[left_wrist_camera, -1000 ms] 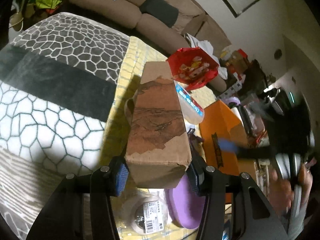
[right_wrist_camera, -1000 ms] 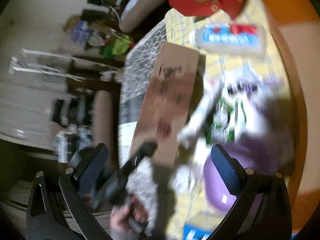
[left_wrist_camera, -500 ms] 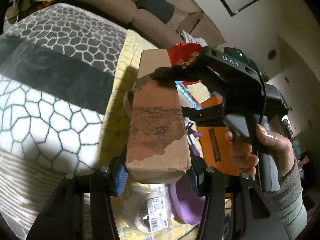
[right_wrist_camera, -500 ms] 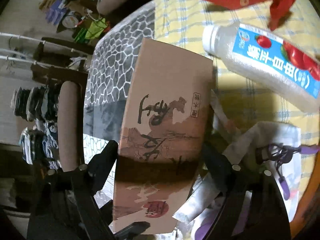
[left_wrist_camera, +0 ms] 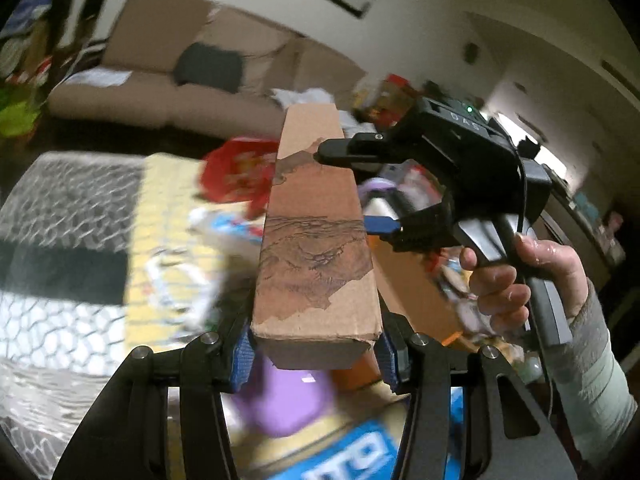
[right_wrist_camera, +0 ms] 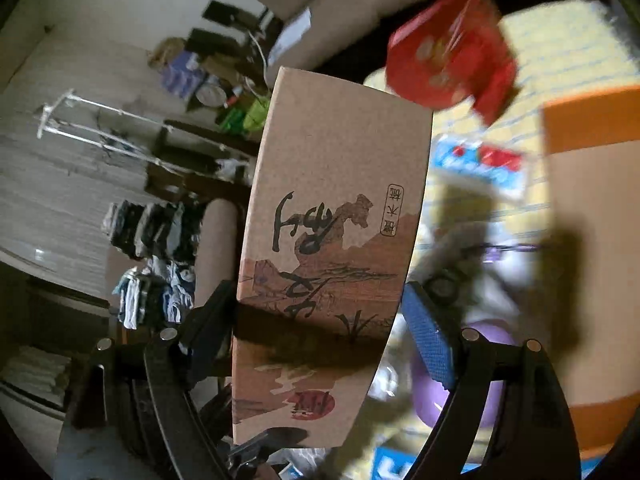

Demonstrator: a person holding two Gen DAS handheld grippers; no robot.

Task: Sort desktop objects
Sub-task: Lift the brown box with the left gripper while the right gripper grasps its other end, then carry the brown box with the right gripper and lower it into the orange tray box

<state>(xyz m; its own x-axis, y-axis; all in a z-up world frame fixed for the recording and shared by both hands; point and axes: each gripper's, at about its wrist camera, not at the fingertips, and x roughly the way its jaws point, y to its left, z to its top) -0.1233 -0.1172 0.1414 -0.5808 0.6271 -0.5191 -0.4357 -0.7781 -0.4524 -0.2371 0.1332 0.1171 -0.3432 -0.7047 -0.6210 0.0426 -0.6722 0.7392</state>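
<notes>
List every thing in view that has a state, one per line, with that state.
Long brown printed cardboard box: lifted off the table, gripped at both ends.
Left tool: shut on the box's near end.
Right tool: straddling the box's far part; grip unclear.
Red snack bag: lying on the yellow checked cloth.

Left gripper (left_wrist_camera: 316, 354) clamps the near end of a long brown cardboard box (left_wrist_camera: 316, 240), blue pads pressed to both sides; box is raised, pointing away. Right gripper (left_wrist_camera: 360, 188), held in a hand (left_wrist_camera: 524, 276), straddles the box's far half, one finger over the top face, the blue-padded one at its right side. Red bag (left_wrist_camera: 236, 176) lies blurred beyond on the yellow cloth (left_wrist_camera: 168, 216).
</notes>
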